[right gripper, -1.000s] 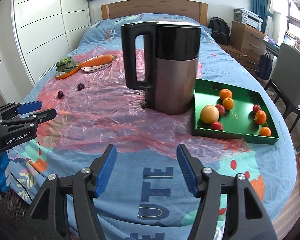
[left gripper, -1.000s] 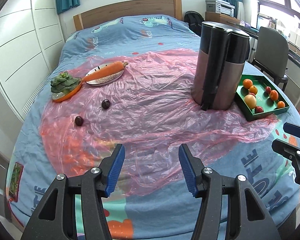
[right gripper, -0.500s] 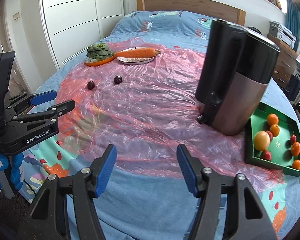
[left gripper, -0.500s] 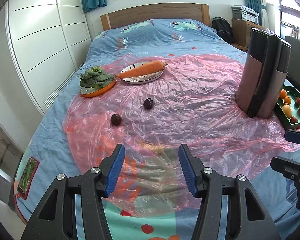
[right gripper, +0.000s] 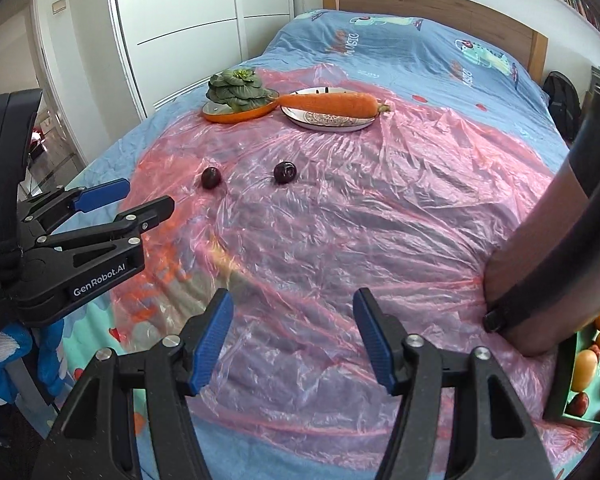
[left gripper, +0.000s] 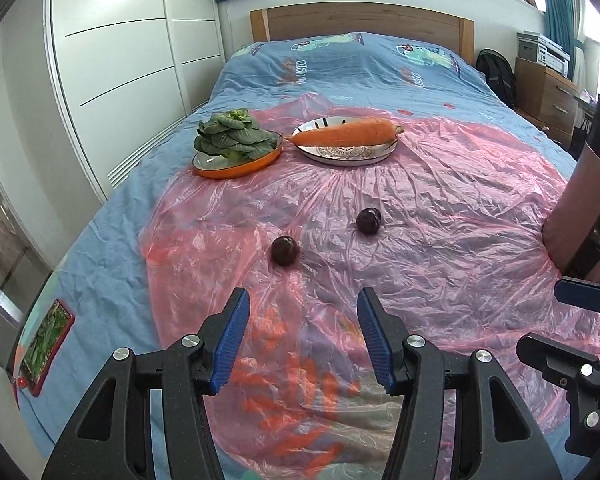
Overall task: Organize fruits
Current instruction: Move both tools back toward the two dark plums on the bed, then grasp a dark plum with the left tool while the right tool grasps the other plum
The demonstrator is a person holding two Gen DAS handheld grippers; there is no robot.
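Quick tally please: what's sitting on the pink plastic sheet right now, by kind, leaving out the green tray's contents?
Dark plums: 2
Carrots: 1
Leafy greens: 1
Plates: 2, orange plate, white plate
Kettles: 1
Total: 7

Pink translucent plastic sheet point(left gripper: 420, 208) over a blue bedspread point(left gripper: 340, 64) printed with cartoon figures and red-orange lettering; two dark purple-maroon plums on the sheet, the left plum point(left gripper: 284, 251) and the right plum point(left gripper: 368, 221); orange carrot point(left gripper: 344, 133) on a white plate point(left gripper: 346, 156) with a grey patterned centre; dark green leafy vegetable point(left gripper: 232, 140) in an orange-rimmed dish point(left gripper: 236, 166) with a pale inside; kettle point(right gripper: 556, 264) brownish metallic with black handle; green tray point(right gripper: 568, 392) beside the kettle holds orange, yellow and red fruits; left tool point(left gripper: 302, 336) black with blue pads; right tool point(right gripper: 292, 338) the same; headboard point(left gripper: 360, 20) light wood.
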